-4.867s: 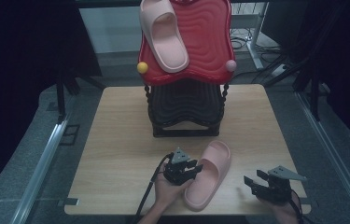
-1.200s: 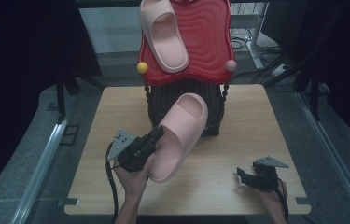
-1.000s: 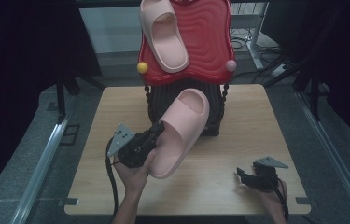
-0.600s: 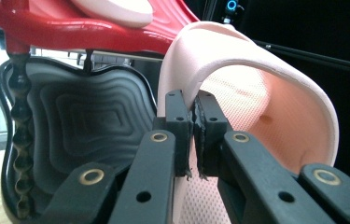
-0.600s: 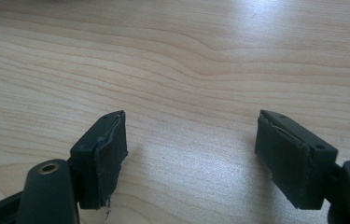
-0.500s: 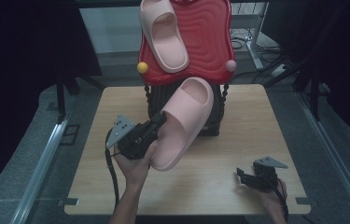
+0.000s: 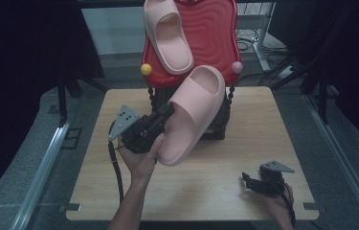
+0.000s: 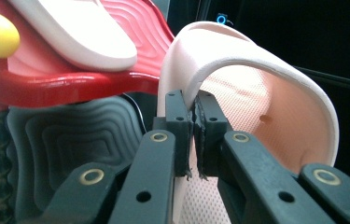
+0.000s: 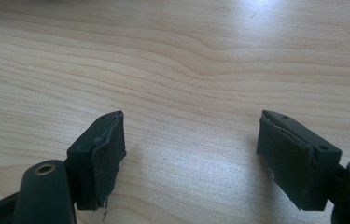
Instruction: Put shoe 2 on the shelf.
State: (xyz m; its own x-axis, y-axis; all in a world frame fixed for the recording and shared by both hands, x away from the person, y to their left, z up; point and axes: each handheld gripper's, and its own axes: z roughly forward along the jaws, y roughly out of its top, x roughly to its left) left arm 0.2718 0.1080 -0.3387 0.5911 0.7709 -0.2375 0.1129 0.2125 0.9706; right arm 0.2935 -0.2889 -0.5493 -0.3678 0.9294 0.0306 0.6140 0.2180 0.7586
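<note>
We see the left hand-held gripper (image 7: 166, 114) raised above the wooden tabletop (image 7: 244, 163), its jaws pinched tight on the edge of a pink slipper (image 7: 194, 112). In the left gripper view the two black jaws meet on the thin rim of the slipper (image 8: 256, 88), one pad inside and one outside, with the textured footbed showing to the right of them. The slipper is held off the tabletop, tilted with its toe end up toward the red rack (image 7: 215, 28) and its heel end down near the person's left hand (image 7: 141, 155). It hangs in front of the black lower tier (image 7: 218, 127) of the rack, just below the red upper shelf. A second pink slipper (image 7: 167, 36) lies on that red shelf, sole down and open side up, to the left of the held one. A yellow knob (image 7: 146, 69) sits at the left corner of the red shelf and a pink knob (image 7: 236, 67) at the right corner. The right hand-held gripper (image 7: 251, 181) rests low at the near right part of the tabletop, well apart from the rack; in the right gripper view its jaws stand wide apart over bare wood (image 9: 186, 70), with nothing between them.
</note>
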